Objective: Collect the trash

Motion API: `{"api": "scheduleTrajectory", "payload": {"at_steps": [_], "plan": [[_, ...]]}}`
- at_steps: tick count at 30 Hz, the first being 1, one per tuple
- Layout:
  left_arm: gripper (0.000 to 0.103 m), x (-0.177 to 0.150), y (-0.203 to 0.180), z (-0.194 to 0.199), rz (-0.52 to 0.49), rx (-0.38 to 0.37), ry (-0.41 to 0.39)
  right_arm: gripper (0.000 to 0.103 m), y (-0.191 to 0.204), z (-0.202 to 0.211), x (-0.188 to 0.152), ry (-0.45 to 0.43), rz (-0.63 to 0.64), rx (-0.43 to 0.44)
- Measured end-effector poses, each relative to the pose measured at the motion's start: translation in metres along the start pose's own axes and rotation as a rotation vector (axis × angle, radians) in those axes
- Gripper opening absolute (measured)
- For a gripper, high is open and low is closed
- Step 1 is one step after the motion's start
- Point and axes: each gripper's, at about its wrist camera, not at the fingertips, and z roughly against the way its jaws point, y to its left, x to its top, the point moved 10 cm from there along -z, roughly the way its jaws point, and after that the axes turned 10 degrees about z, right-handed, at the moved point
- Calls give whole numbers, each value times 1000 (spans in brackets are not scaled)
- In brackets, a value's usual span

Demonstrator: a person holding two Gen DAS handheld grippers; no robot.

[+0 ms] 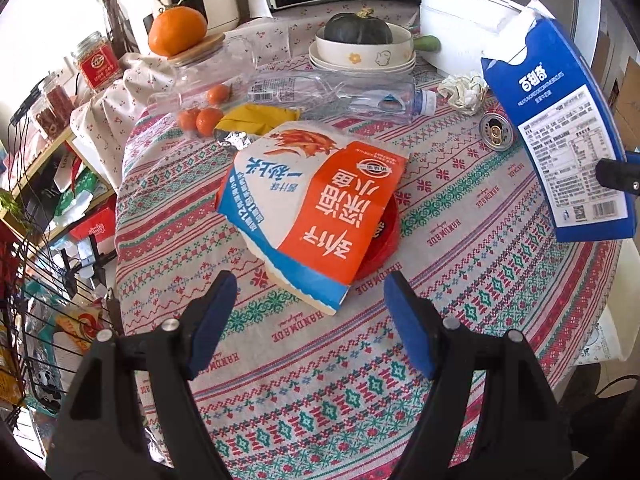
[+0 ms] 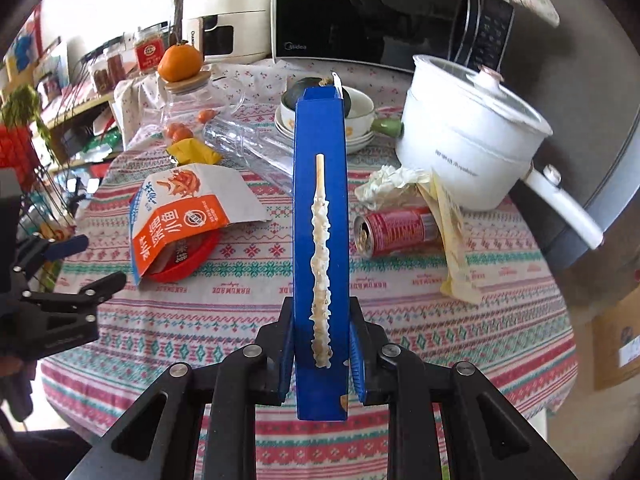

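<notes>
My right gripper (image 2: pixel 320 344) is shut on a blue biscuit box (image 2: pixel 320 216), held upright above the table; the box also shows in the left wrist view (image 1: pixel 560 128) at the right. My left gripper (image 1: pixel 308 300) is open and empty, just in front of an orange and white snack bag (image 1: pixel 312 200) that lies over a red lid (image 1: pixel 384 236). A red can (image 2: pixel 394 230) lies on its side. A crushed clear bottle (image 1: pixel 340 96), a yellow wrapper (image 1: pixel 256 118) and a crumpled paper ball (image 1: pixel 464 92) lie farther back.
The round table has a patterned cloth (image 1: pixel 460 280). A white pot (image 2: pixel 468 140), stacked bowls with a dark squash (image 1: pixel 360 44), a glass jar with an orange on its lid (image 1: pixel 180 32) and a microwave (image 2: pixel 360 12) stand at the back. Shelves (image 1: pixel 44 160) stand at the left.
</notes>
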Motion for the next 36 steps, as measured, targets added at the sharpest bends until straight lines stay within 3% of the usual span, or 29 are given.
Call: {"api": "scheduleTrajectory", "payload": {"at_steps": [3,7,12,15,17,21,26,36], "plan": [[76,5,-14,-5,-90,84,-38,24,-3,7,-11,11,-46,56],[76,13,-23,-14,-166,206,-80,24,-4,10,-24,30,-60,61],[74,21,-28,-21,-182,268,-99,24,-7,9,-29,42,-67,68],[58,23,-27,-26,-186,293,-97,24,-8,6,-33,53,-59,61],[23,21,-25,-33,-175,304,-65,24,-9,3,-37,66,-56,55],[18,18,-21,-35,-179,302,-54,24,-16,-2,-47,87,-65,44],[5,33,-12,-12,-85,238,-106,24,-22,-1,-51,85,-82,44],[2,39,4,45,149,-34,-156,24,-31,19,-51,44,-130,77]]}}
